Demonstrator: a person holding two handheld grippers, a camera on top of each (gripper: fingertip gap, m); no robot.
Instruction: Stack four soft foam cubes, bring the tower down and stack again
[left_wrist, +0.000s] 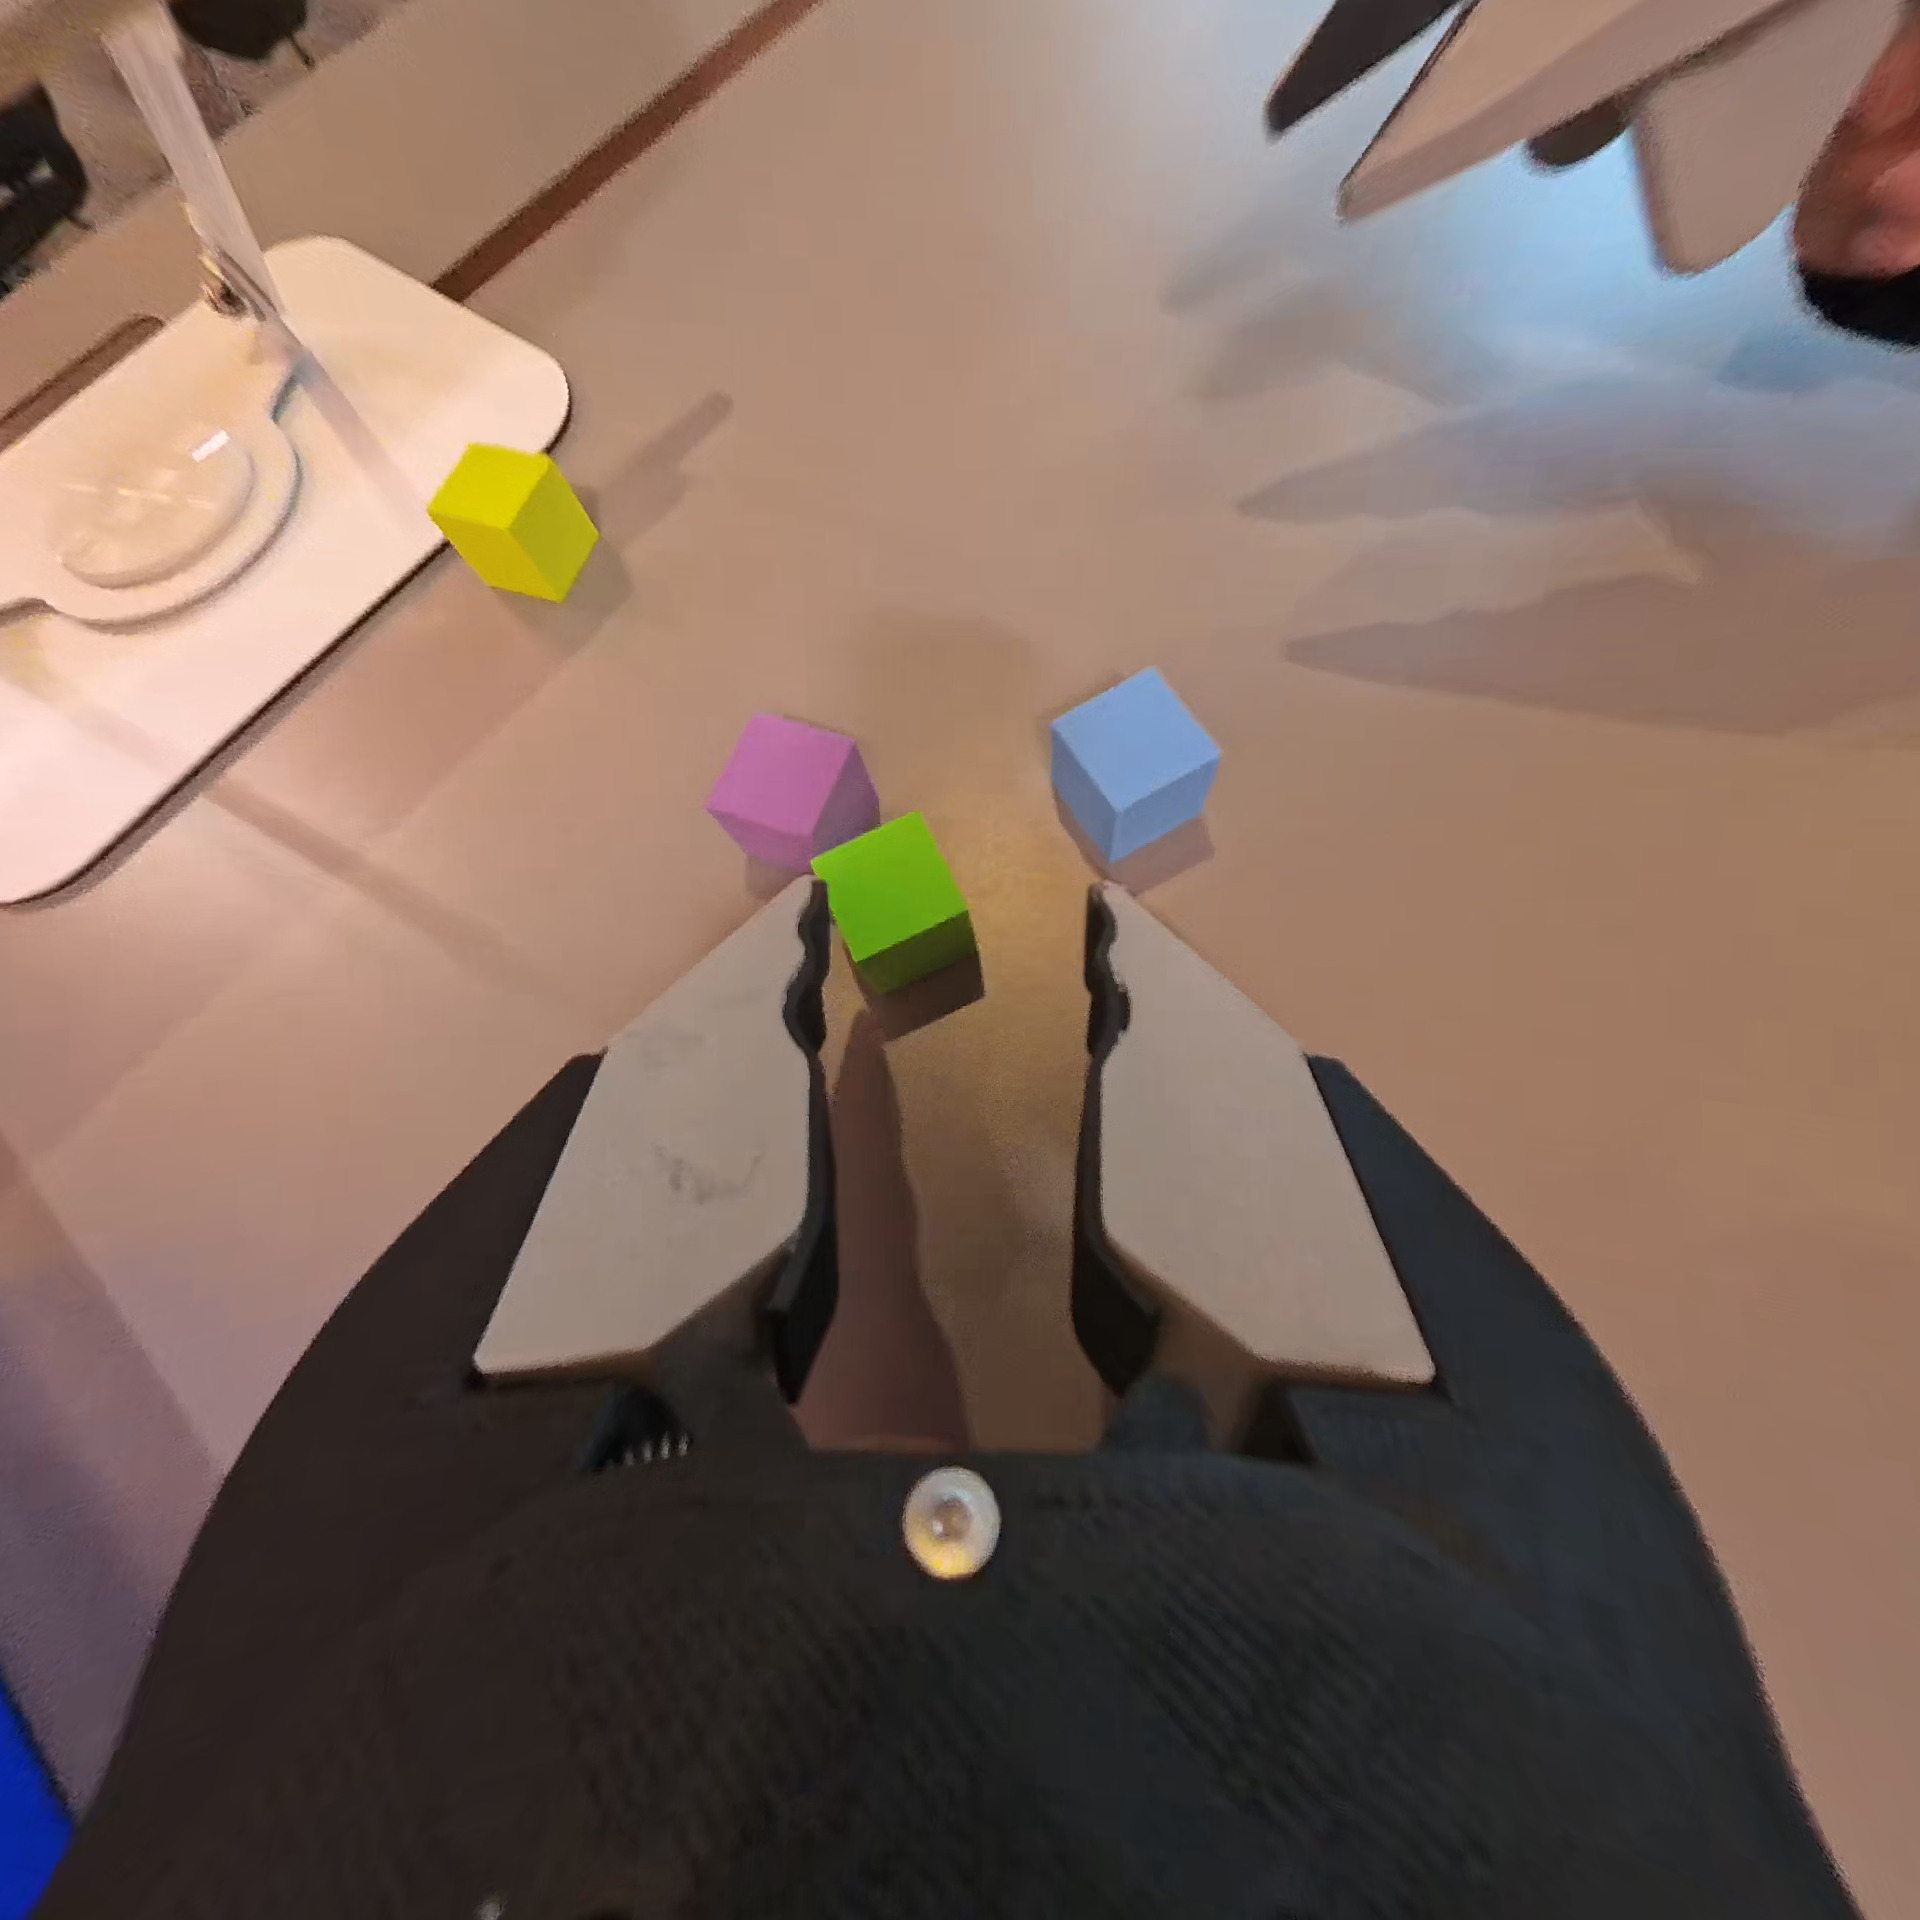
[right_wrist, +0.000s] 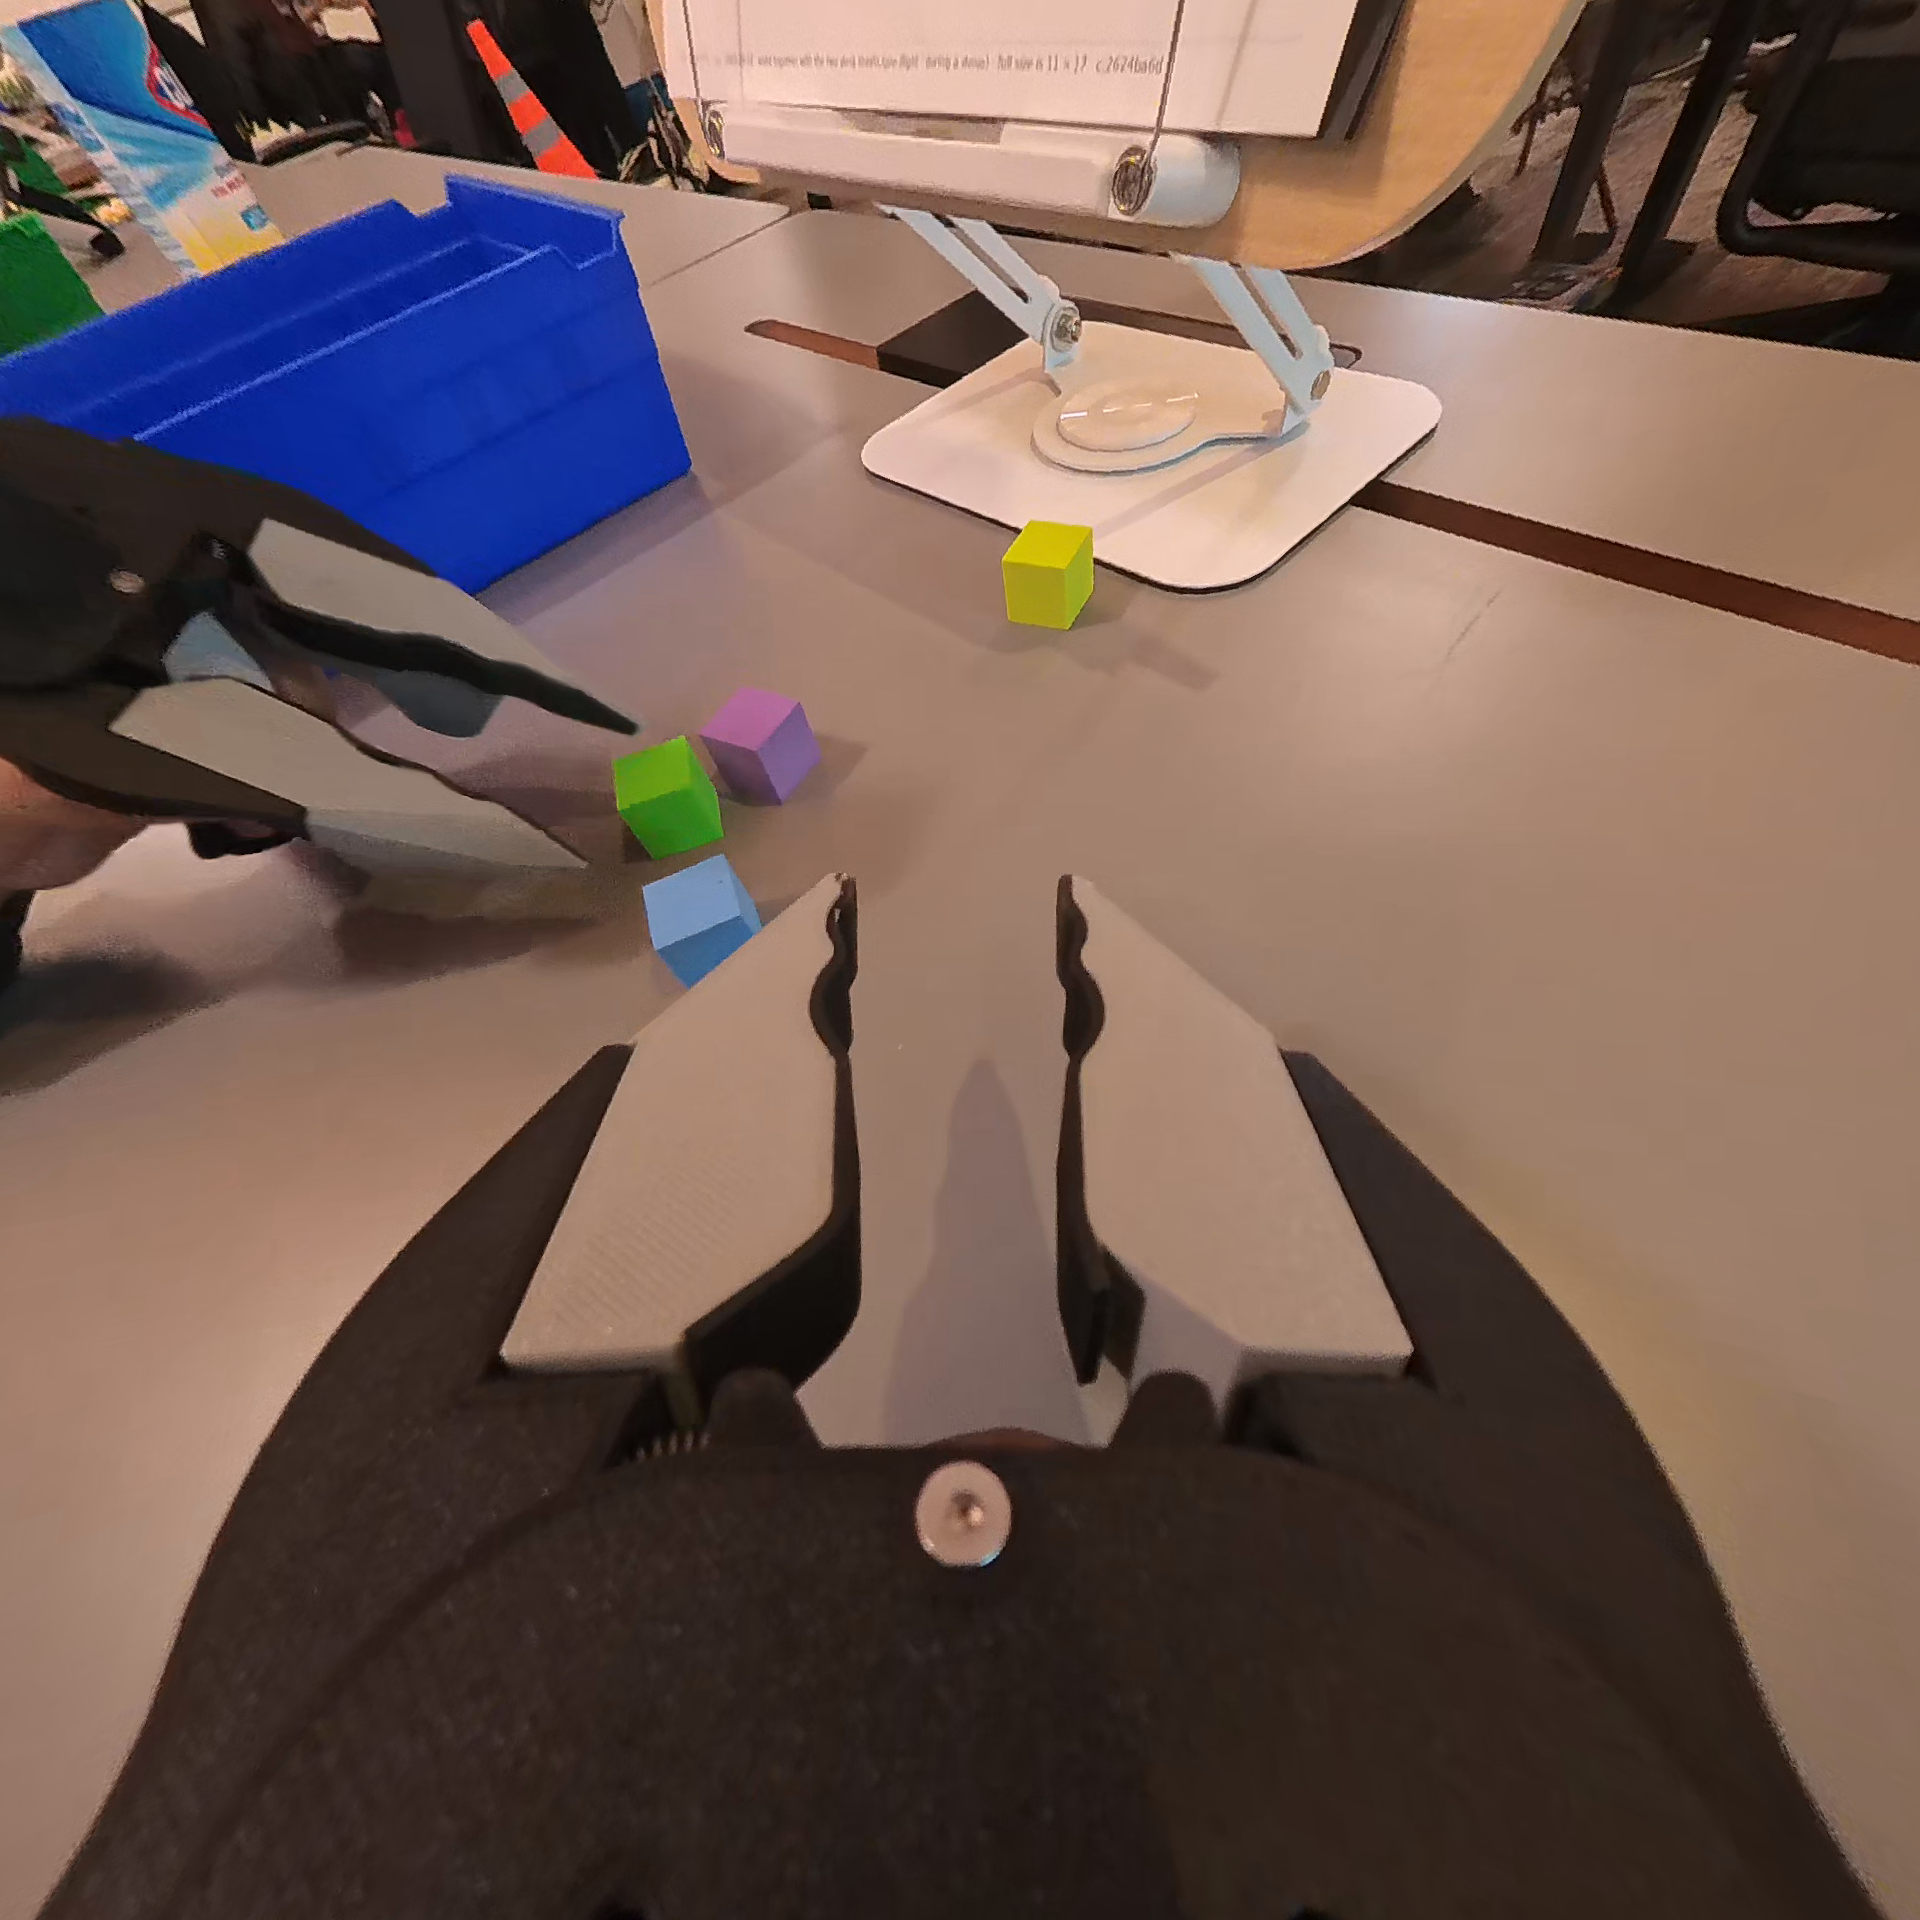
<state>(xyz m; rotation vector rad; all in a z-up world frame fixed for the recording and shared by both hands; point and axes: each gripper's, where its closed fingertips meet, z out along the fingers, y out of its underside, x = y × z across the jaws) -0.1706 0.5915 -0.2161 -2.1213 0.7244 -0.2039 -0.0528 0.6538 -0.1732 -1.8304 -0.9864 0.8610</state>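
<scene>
Grey table (right_wrist: 1351, 831) | left tongs (left_wrist: 956, 904) spread beside green cube (left_wrist: 894, 894) | right tongs (right_wrist: 954, 894) spread, bare

Around the green cube (right_wrist: 666, 795), the purple cube (right_wrist: 762, 744) crowds its far side and the blue cube (right_wrist: 698, 914) sits near its front. Its right lies bare table (right_wrist: 1351, 831); the blue bin (right_wrist: 395, 384) walls off the far left
</scene>
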